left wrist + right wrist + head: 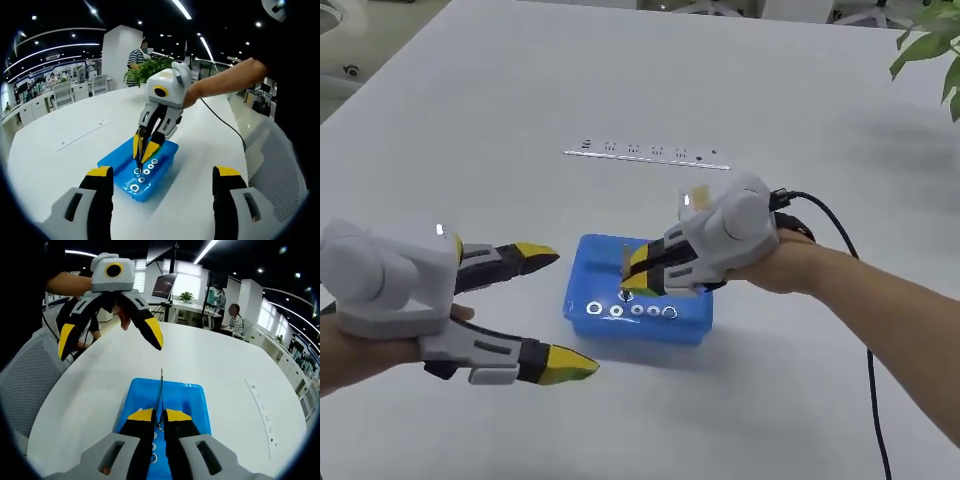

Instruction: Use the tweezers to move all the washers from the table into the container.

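A blue container point(685, 325) sits on the white table and holds a row of several washers point(617, 310). My right gripper point(640, 268) hovers over it, shut on thin tweezers point(161, 387) that point down into the container. The left gripper view has the tweezers' tip point(137, 169) just above the washers point(141, 179), under the right gripper point(145, 147). My left gripper point(555, 310) stands open just left of the container with nothing between its jaws. In the right gripper view the left gripper point(110, 325) hangs open beyond the container point(192, 400).
A white power strip point(645, 155) lies on the table behind the container. A black cable point(860, 300) trails from the right gripper along the person's arm. Plant leaves point(930, 45) show at the far right corner. Bare tabletop surrounds the container.
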Demonstrator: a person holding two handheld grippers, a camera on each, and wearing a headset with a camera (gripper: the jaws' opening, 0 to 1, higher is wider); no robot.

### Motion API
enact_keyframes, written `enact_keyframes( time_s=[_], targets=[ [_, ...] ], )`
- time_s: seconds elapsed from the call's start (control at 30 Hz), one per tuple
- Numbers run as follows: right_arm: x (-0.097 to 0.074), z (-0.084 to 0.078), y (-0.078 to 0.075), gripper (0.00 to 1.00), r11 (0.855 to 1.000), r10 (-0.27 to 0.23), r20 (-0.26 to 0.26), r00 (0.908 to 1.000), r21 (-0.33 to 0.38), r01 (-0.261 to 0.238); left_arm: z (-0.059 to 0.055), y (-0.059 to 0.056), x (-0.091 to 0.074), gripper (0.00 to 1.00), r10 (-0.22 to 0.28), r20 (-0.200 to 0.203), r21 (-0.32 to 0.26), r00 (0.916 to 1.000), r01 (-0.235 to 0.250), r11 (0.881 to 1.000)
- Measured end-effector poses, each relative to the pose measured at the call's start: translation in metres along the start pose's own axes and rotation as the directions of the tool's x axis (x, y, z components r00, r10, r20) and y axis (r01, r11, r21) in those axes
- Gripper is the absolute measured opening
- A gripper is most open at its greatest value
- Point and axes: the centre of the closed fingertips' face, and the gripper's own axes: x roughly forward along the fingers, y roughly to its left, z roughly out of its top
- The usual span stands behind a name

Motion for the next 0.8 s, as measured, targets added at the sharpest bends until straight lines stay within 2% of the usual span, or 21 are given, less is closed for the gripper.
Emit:
enact_keyframes(
  time_s=[0.2,0.47,0.6,0.8],
  targets=[
    [0.001,-0.002,0.0,0.08,1.0,0.003,0.001,1.0,-0.005,-0.003,0.003,0.007,0.012,0.71,-0.026,-0.019,0.026,0.9995,0.026,0.999],
    [0.003,-0.004,0.001,0.08,1.0,0.014,0.006,0.9999,-0.009,-0.014,0.009,0.022,0.029,0.48,-0.022,-0.033,0.072,0.9992,0.024,0.997],
    [0.004,-0.004,0.0,0.08,1.0,0.011,0.009,0.9999,-0.011,-0.011,0.007,0.029,0.036,0.34,-0.016,-0.063,0.1,0.9979,0.022,0.995],
    [0.004,-0.003,0.001,0.08,1.0,0.013,0.01,0.9999,-0.019,-0.013,0.009,0.035,0.044,0.26,-0.022,-0.075,0.124,0.9969,0.032,0.992]
  ],
)
